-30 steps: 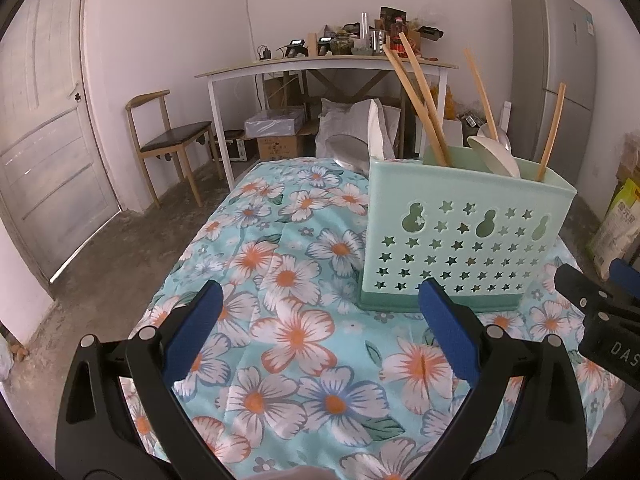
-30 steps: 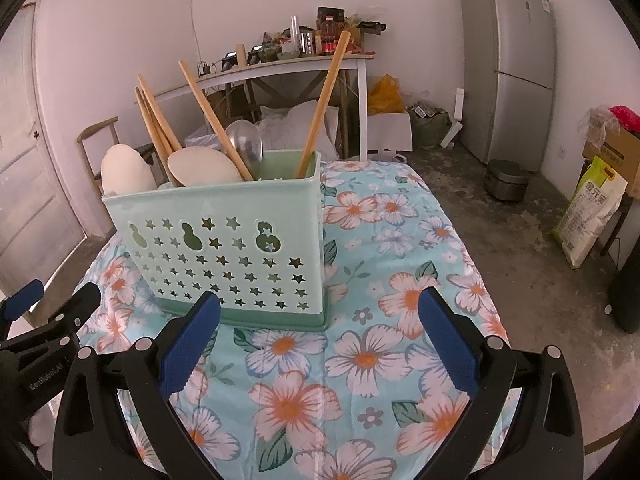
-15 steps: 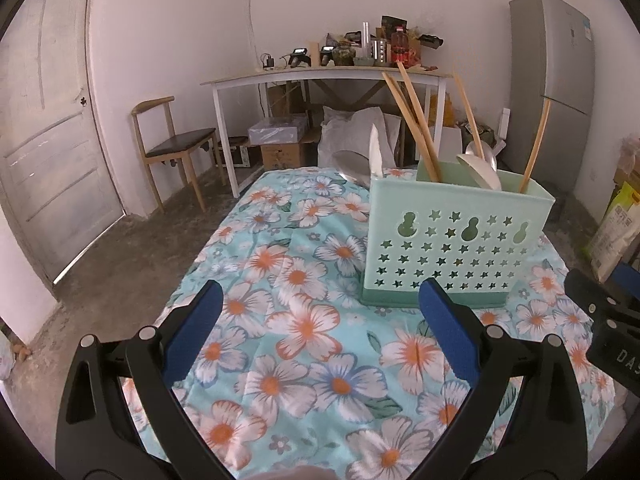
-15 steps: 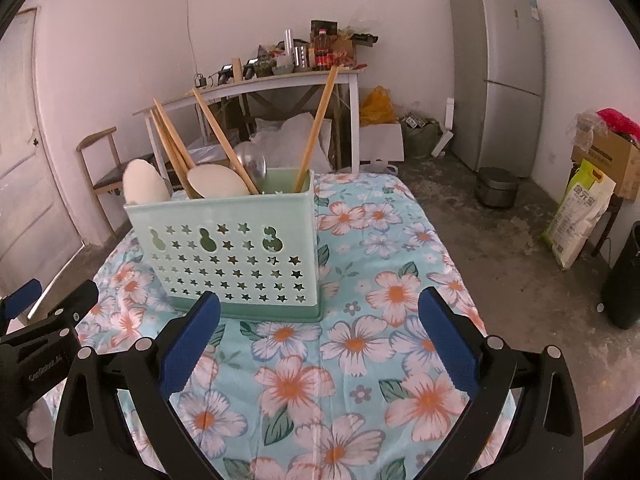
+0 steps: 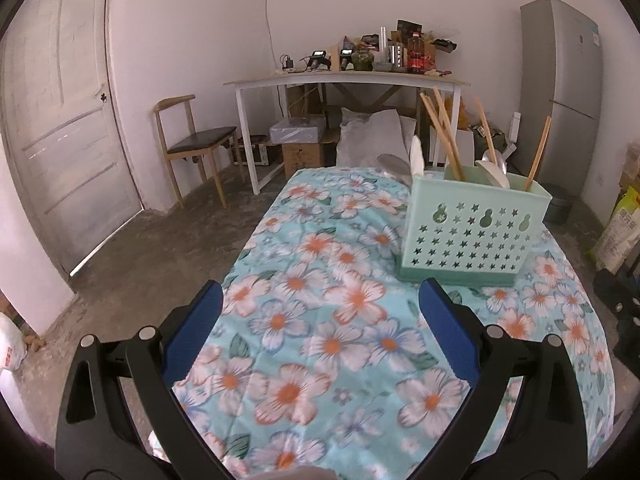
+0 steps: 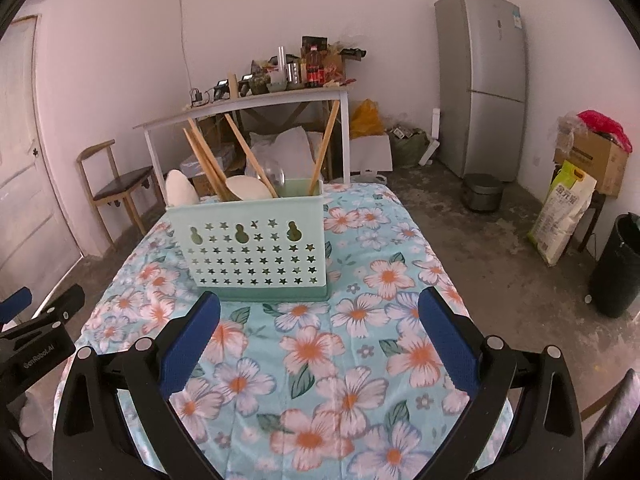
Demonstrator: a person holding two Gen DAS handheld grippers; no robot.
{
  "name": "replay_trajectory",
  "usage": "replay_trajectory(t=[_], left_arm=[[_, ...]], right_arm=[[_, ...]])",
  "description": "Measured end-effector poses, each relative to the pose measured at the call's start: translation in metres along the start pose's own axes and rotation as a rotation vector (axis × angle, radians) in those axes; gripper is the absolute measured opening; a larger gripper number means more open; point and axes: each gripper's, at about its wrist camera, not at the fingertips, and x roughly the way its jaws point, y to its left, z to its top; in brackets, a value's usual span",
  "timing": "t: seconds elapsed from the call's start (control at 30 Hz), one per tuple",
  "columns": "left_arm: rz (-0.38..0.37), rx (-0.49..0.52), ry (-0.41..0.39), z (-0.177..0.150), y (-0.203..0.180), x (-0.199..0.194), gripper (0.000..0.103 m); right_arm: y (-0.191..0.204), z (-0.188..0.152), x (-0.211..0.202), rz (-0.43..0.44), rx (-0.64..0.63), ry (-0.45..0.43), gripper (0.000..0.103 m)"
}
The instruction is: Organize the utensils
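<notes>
Left wrist view
Left gripper (image 5: 320,300): jaws spread wide, nothing between the blue pads (image 5: 194,326); it hangs above the near part of the floral cloth (image 5: 320,344).
Caddy (image 5: 474,236): pale green, star-pierced, upright on the cloth, ahead and to the right of the gripper, apart from it.
Utensils: wooden chopsticks (image 5: 442,132) lean out of the caddy's left end; a white spoon (image 5: 494,174) and another stick (image 5: 538,154) stand further right; a white scoop (image 5: 417,158) rises at the left corner.
Right gripper (image 5: 618,304): only a black edge shows at the right border; jaws cannot be told from here.
Room: door (image 5: 60,120), chair (image 5: 192,144), white desk (image 5: 344,80), fridge (image 5: 568,92).

Right wrist view
Right gripper (image 6: 320,300): jaws wide apart, holding nothing, above the cloth (image 6: 320,360) just short of the caddy.
Caddy (image 6: 250,248): upright, ahead and slightly left, not touched.
Utensils: chopsticks (image 6: 204,160) and a stick (image 6: 326,146) lean out; spoon (image 6: 246,188) and scoop (image 6: 180,190) sit inside.
Left gripper (image 6: 36,332): its black body shows at the left edge.
Room: fridge (image 6: 484,80), rice bag (image 6: 560,212), bin (image 6: 616,264).
</notes>
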Motion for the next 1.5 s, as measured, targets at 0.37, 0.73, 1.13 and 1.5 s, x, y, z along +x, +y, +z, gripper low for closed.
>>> replay_trajectory(t=[0.37, 0.73, 1.13, 1.5], left_arm=[[-0.062, -0.032, 0.020, -0.012, 0.022, -0.008, 0.095], [-0.143, 0.003, 0.013, -0.013, 0.006, -0.015, 0.095], [-0.152, 0.013, 0.016, -0.013, 0.000, -0.016, 0.095], [-0.139, 0.015, 0.022, -0.013, -0.003, -0.013, 0.095]], right_arm=[[0.024, -0.003, -0.027, -0.020, -0.060, -0.018, 0.096], [0.021, -0.004, -0.032, -0.066, -0.064, -0.013, 0.096], [0.018, -0.005, -0.033, -0.080, -0.053, -0.010, 0.096], [0.014, -0.008, -0.029, -0.089, -0.036, 0.002, 0.096]])
